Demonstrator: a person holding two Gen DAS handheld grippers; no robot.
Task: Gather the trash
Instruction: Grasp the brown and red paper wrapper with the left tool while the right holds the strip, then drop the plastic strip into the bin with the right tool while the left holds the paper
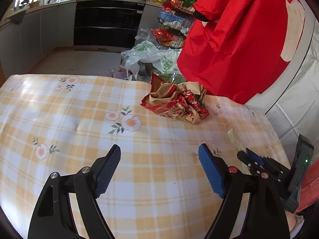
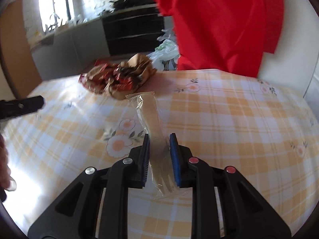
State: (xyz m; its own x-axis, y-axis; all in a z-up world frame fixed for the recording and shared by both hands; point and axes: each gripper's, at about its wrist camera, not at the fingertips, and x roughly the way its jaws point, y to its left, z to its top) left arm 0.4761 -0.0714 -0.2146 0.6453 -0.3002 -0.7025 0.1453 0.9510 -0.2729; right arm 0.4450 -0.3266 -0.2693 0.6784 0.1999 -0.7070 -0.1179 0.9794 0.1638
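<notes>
Left gripper (image 1: 159, 155) pitched downward, jaws spread wide and empty, right gripper (image 2: 159, 145) pitched downward, jaws clamped

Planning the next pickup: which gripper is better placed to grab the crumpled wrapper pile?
Left. The left gripper is open and empty, facing the crumpled wrapper pile; the right gripper is shut on a wrapped plastic fork.

Glossy checked tablecloth (image 1: 79, 103), crumpled paper bag (image 1: 175, 101), clear shiny plastic wrapper (image 2: 153, 119) around cutlery.
</notes>
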